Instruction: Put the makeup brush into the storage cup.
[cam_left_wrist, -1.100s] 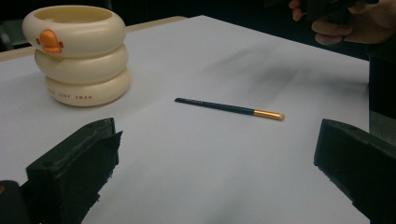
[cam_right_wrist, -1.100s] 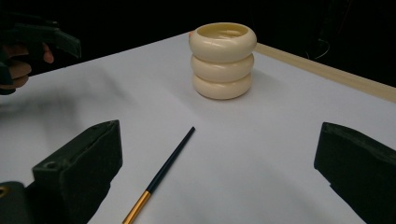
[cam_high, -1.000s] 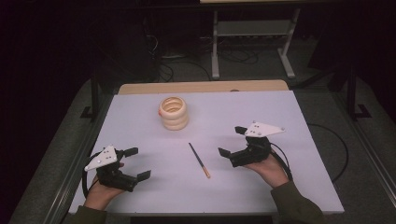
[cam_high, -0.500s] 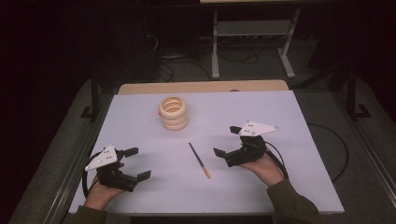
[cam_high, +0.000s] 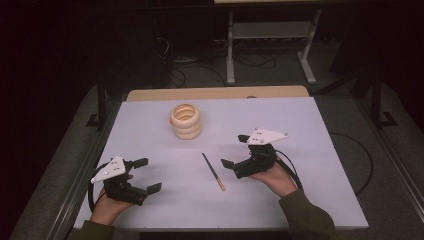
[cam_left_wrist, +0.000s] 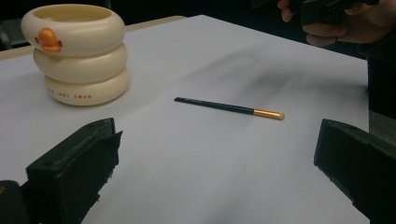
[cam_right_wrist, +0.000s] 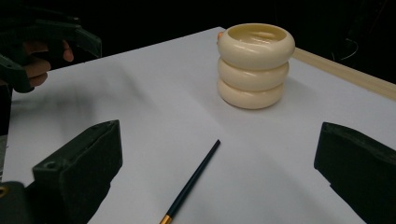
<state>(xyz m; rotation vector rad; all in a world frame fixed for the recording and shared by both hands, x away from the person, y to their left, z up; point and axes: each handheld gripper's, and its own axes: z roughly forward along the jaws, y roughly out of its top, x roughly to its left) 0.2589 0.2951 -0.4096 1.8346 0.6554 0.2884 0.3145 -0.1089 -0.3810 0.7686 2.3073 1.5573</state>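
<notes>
pencil (cam_high: 213, 171): black, gold tip | holder (cam_high: 185, 120): cream, orange mark

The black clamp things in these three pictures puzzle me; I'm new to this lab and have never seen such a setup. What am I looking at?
Those are hand-held grippers: a person holds one in each hand and works their two black fingers. The high view looks down on the white table, with the left gripper at the left and the right gripper at the right. Each of the other two pictures comes from a camera riding on one gripper, looking out between its own fingers. On the table stand a cream holder shaped like three stacked rings, with an orange mark on its top ring, and a thin dark pencil with a gold end lying flat between the grippers. Both grippers are open and hold nothing.
</notes>
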